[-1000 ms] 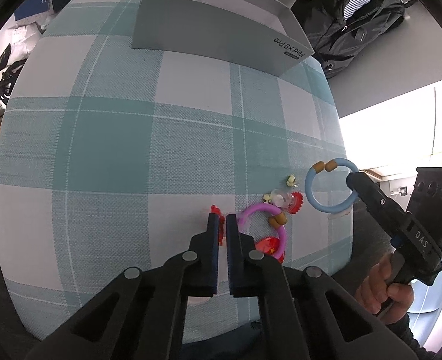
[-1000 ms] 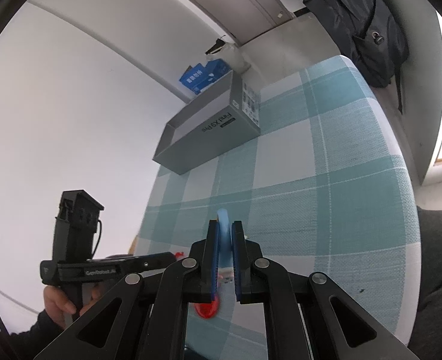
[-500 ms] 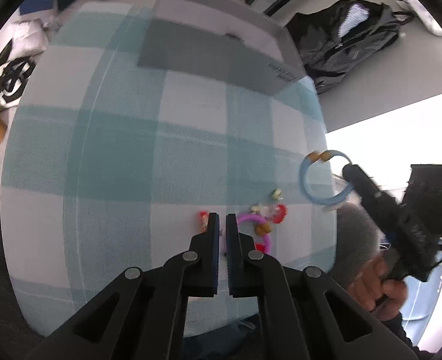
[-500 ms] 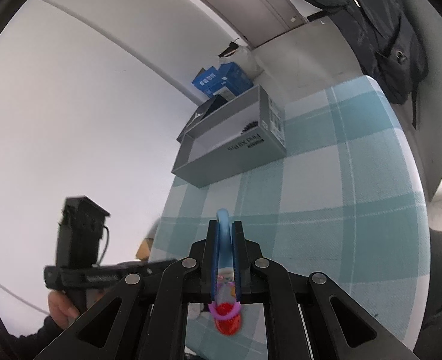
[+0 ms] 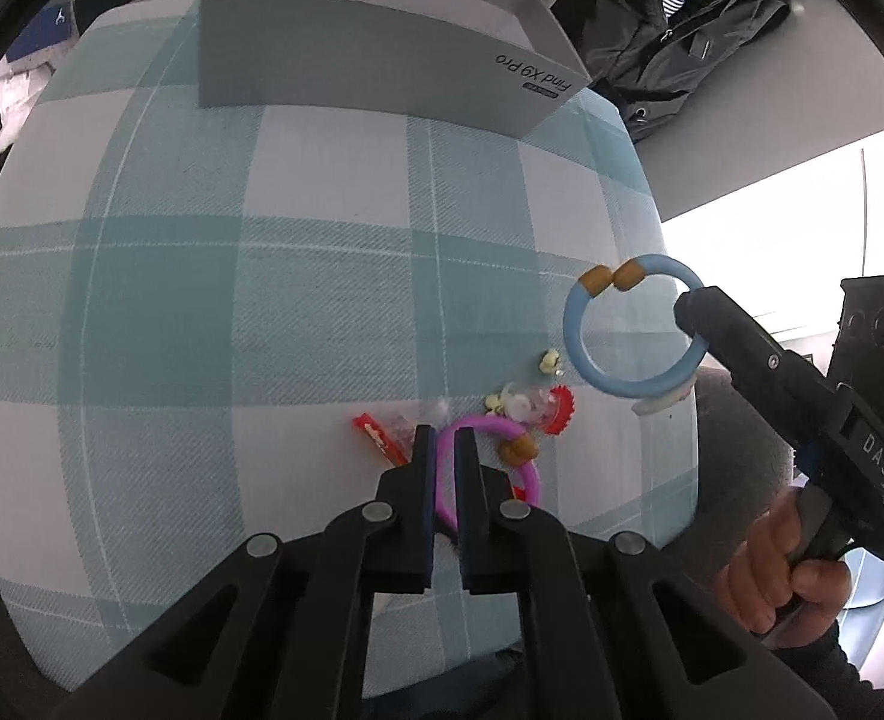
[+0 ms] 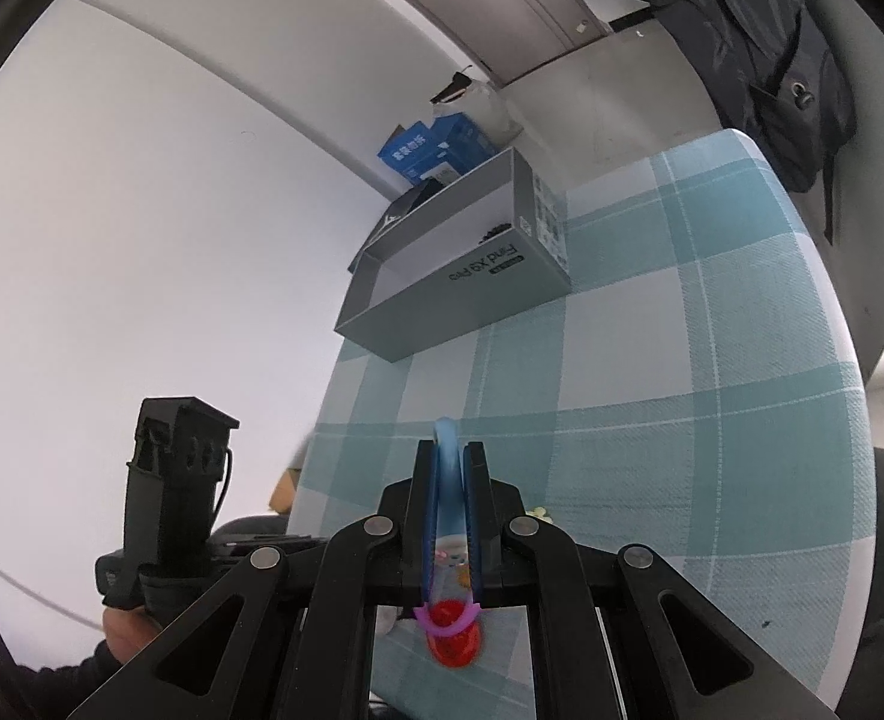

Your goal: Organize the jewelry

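My right tongs (image 6: 449,516) pinch the light, stiff blue bangle (image 5: 634,330) by its rim, aloft right of the pile; left tongs (image 5: 445,468) are closed around the purple bangle's (image 5: 484,429) rim on the counter (image 5: 261,300).

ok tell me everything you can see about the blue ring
The blue ring is a smooth, light blue bangle that looks like rubber or plastic, with two brown beads side by side on its top. It hangs in the air above the checked cloth, gripped on one side by the right claw. In the right wrist view it shows edge-on between the shut fingers.
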`<action>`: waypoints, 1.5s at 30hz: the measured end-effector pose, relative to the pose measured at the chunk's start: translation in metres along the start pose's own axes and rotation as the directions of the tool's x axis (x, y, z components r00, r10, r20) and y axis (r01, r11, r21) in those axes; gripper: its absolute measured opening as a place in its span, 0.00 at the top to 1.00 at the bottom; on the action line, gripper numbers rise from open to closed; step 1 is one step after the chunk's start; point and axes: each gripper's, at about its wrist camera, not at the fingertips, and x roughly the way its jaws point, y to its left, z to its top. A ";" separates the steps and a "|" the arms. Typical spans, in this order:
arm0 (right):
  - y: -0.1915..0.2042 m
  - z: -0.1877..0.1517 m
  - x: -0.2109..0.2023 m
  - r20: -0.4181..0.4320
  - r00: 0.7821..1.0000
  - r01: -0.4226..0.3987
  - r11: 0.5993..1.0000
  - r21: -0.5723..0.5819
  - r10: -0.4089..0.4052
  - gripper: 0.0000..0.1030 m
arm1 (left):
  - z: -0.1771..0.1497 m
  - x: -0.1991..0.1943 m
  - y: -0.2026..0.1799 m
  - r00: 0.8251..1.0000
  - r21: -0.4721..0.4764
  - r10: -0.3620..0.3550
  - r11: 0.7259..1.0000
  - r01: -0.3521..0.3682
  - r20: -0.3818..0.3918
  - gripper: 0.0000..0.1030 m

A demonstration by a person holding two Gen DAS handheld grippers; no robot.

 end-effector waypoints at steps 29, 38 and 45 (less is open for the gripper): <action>-0.012 -0.004 -0.003 0.013 1.000 -0.008 0.999 0.039 0.008 0.93 | -0.006 -0.008 0.006 0.990 0.004 0.134 0.991 -0.134 0.035 0.37; -0.017 -0.005 -0.008 0.026 1.000 -0.004 0.999 0.053 0.002 0.93 | 0.001 0.006 -0.011 0.968 0.064 0.250 0.966 -0.251 0.025 0.41; -0.016 -0.004 -0.008 0.028 1.000 -0.005 0.999 0.053 0.003 0.93 | -0.005 0.002 -0.011 0.952 0.120 0.305 0.944 -0.307 0.031 0.82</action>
